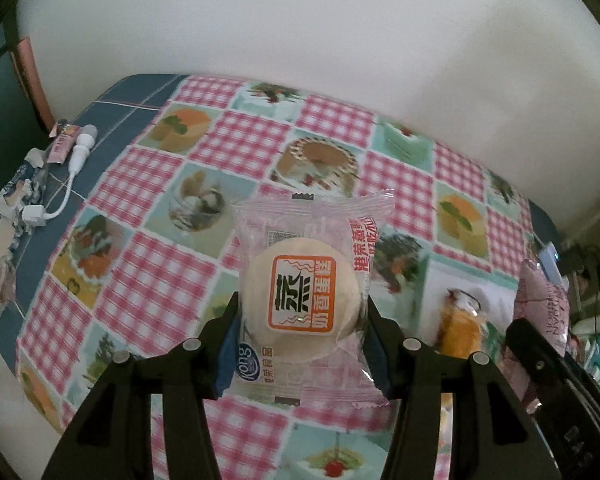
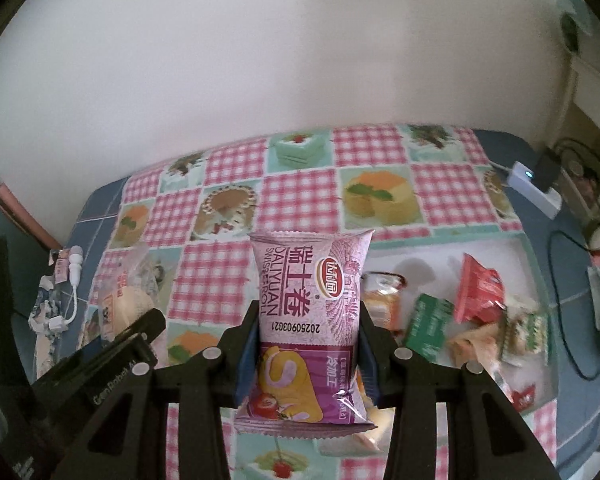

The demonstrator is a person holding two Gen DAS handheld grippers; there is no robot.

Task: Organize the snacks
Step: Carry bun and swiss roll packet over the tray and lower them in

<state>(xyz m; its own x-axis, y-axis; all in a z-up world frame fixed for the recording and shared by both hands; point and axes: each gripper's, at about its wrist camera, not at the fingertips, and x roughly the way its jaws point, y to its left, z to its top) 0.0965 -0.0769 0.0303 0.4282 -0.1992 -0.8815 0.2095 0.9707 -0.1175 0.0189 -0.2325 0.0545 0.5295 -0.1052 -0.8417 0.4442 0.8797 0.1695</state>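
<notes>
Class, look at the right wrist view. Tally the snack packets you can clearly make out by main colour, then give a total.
Purple: 1, the Swiss roll packet
Clear with pale cake: 1, the steamed cake packet
Red: 1, the red packet
Green: 1, the green packet
Orange: 1, the orange cake packet
Total: 5
A few more packets in the pile are too blurred to sort.

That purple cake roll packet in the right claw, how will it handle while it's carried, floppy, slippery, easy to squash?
The purple packet looks puffy with air, so probably light for its size. Its glossy film may slip, though the right claw pinches it at mid-length and it stands straight, so likely not floppy. The soft cake inside would probably squash under a harder squeeze.
</notes>
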